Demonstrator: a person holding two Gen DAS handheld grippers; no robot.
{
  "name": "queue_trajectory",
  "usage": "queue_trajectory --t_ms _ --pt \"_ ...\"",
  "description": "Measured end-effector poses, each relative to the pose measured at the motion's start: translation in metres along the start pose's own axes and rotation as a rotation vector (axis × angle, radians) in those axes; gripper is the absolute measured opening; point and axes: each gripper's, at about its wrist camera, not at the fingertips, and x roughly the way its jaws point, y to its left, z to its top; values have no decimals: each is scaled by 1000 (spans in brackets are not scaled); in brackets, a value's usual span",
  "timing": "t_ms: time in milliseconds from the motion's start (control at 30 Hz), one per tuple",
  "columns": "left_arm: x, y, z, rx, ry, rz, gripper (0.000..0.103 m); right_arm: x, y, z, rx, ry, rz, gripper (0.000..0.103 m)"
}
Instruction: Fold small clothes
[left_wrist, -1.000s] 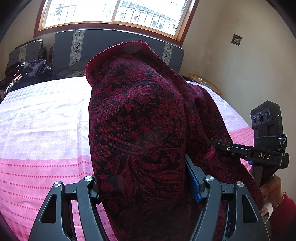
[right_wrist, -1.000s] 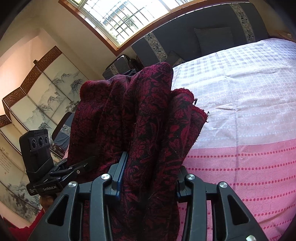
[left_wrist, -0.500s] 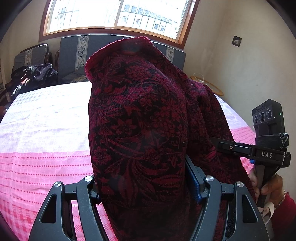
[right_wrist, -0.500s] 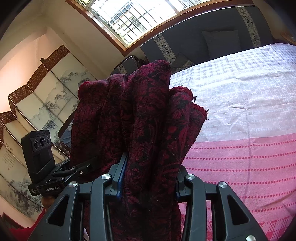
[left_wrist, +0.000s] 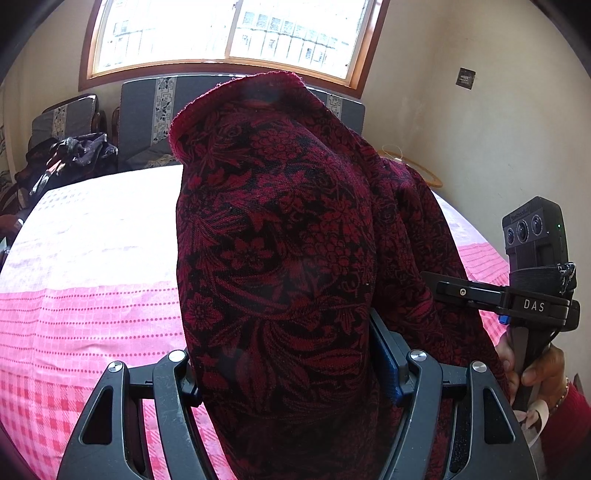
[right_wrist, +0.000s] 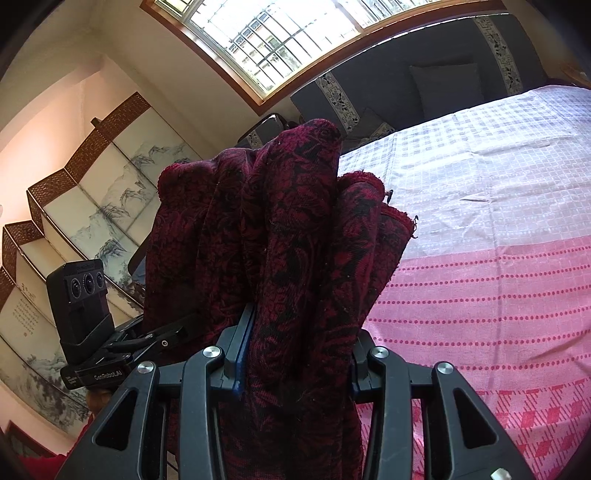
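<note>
A dark red and black floral cloth (left_wrist: 280, 258) fills the middle of both views. My left gripper (left_wrist: 288, 362) is shut on one part of it; the cloth drapes over the fingers and hides the tips. My right gripper (right_wrist: 295, 354) is shut on a bunched, pleated part of the same cloth (right_wrist: 288, 240). Both hold it up above the bed. The right gripper also shows at the right of the left wrist view (left_wrist: 532, 295), and the left gripper at the left of the right wrist view (right_wrist: 88, 325), close beside each other.
A pink and white checked bedspread (left_wrist: 85, 266) lies below, also in the right wrist view (right_wrist: 498, 229). A dark sofa (right_wrist: 424, 92) stands under the window, with a pile of dark clothes (left_wrist: 70, 155) on a chair. A painted folding screen (right_wrist: 74, 206) stands at the left.
Both grippers have risen and tilted a little with the cloth; more of the window and wall shows. The grip on the cloth is the same.
</note>
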Motion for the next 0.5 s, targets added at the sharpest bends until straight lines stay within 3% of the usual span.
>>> queue_trajectory --t_ms 500 --pt "-14 -19 -27 13 14 17 70 -40 -23 -30 10 2 24 37"
